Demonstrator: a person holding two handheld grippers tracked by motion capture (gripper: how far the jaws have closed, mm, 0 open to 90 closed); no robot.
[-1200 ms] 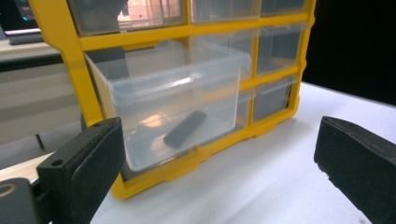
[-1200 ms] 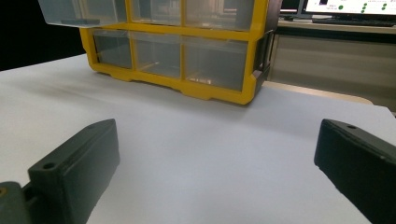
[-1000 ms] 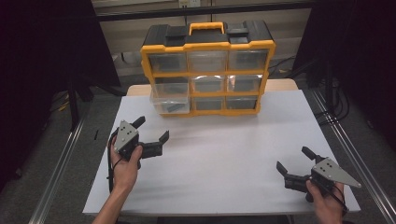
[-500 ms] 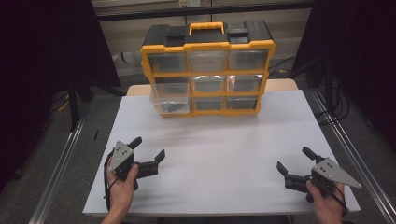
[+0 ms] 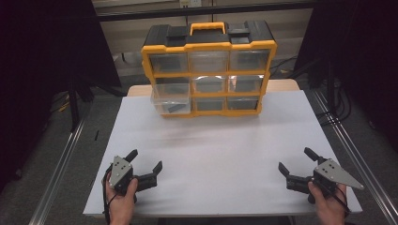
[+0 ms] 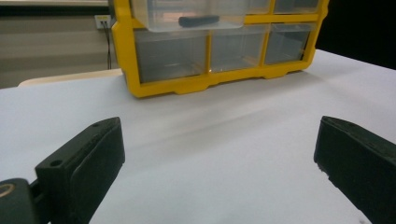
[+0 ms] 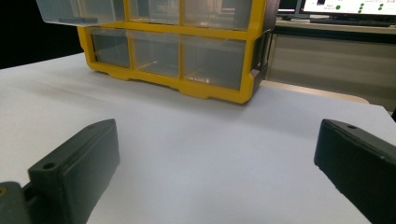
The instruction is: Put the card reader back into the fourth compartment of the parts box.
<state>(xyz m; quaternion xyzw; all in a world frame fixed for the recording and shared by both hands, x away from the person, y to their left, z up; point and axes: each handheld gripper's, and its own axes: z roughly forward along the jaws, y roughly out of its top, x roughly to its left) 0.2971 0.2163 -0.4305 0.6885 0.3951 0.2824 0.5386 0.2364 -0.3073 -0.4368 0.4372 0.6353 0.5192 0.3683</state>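
A yellow and black drawer organizer (image 5: 209,47) stands at the back middle of the white table (image 5: 225,150). Its middle-left clear drawer (image 5: 171,101) is pulled out, and a dark oblong item (image 6: 198,20) lies in it. My left gripper (image 5: 146,159) rests open near the front left edge, nothing between its jaws. Near the front right edge my right gripper (image 5: 294,159) is open too and holds nothing. In the left gripper view the open gripper (image 6: 219,154) faces the organizer (image 6: 210,79). The right gripper (image 7: 215,158) faces the organizer (image 7: 187,84) from the other side.
Metal rails (image 5: 61,164) run along both sides of the table over a dark floor. Behind the organizer is a wall with cables (image 5: 328,93) at the right. A screen (image 7: 350,7) glows at the top right of the right gripper view.
My left gripper has drawn back from the table's middle left toward the front edge and stayed open. The right gripper has not moved.
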